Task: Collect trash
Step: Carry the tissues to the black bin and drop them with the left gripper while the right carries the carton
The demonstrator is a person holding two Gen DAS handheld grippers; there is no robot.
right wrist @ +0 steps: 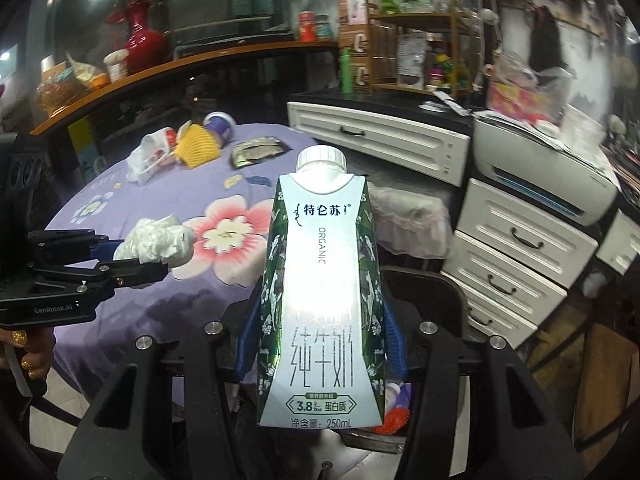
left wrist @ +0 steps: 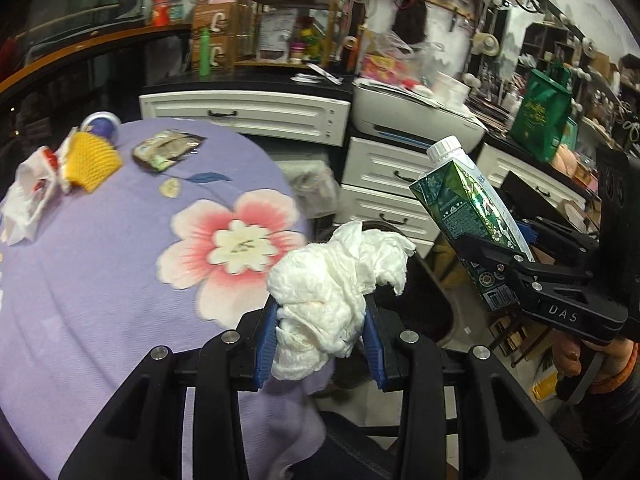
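Left gripper (left wrist: 320, 344) is pinching a crumpled white tissue (left wrist: 336, 296) between its two blue pads (left wrist: 266, 344), and the tissue is bulging out above the fingers. Seen from the right wrist, this left gripper (right wrist: 160, 258) is holding the tissue (right wrist: 160, 240) just over the near edge of the tabletop (right wrist: 132, 312), close beside the big pink flower (right wrist: 236, 232) printed on the purple cloth.

Right gripper (right wrist: 320, 344) is pressing its pads against both sides of a milk carton (right wrist: 322, 300), which is standing upright between the fingers with its white cap (right wrist: 322, 160) on top. In the left wrist view the right gripper (left wrist: 508, 264) is carrying the carton (left wrist: 468, 224) tilted, off the tabletop (left wrist: 80, 280), on the side of the pink flower (left wrist: 236, 248) where the white drawers (left wrist: 384, 168) are standing.

More trash is lying on the far side of the tabletop from the flower: a yellow foam net (left wrist: 94, 162), touching a white plastic bag (left wrist: 30, 196), a flattened silver-green wrapper (left wrist: 168, 150) just beside the net, and a purple round container (left wrist: 102, 124) behind the net at the far edge. Beyond the flower a white printer (left wrist: 416, 116) is sitting on top of the drawers.
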